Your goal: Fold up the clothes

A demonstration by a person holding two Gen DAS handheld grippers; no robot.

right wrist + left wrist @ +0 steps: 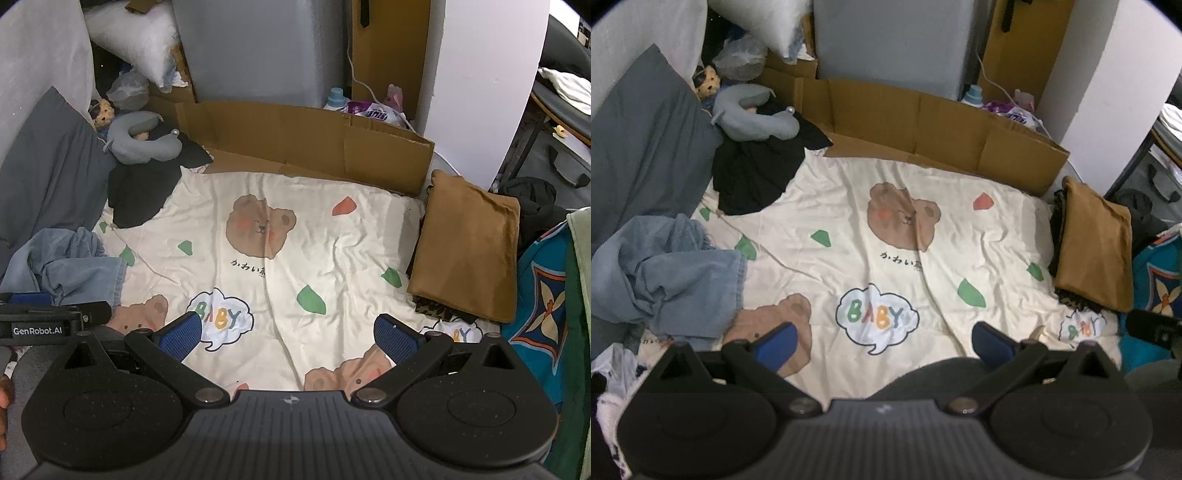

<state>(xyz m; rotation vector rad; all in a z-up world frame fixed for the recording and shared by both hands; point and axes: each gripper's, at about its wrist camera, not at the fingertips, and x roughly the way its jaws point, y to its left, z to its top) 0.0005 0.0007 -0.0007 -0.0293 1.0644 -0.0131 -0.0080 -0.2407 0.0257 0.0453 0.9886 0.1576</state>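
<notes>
Covering the bed, a cream bear-print blanket (886,221) meets flattened cardboard (923,122).

Cream blanket (886,184) spread wide, printed w/ brown bear faces, pink cheeks, green and coral leaf shapes, plus a white bubble reading BABY in multicolour letters. Left side: faded light-blue denim jeans (672,273), crumpled. Behind them a plain black garment (753,173). Grey-blue neck pillow (753,114) at the back, slate-grey pillow (642,147) beside it. Right side: mustard-brown folded cloth (1093,251) on top of smth dark w/ a leopard-ish print. Plain tan cardboard (923,125) along the back. Teal fabric (543,295) far right, orange-and-cream floral motif. Gripper pads (184,336) bright blue, bodies black.
</notes>
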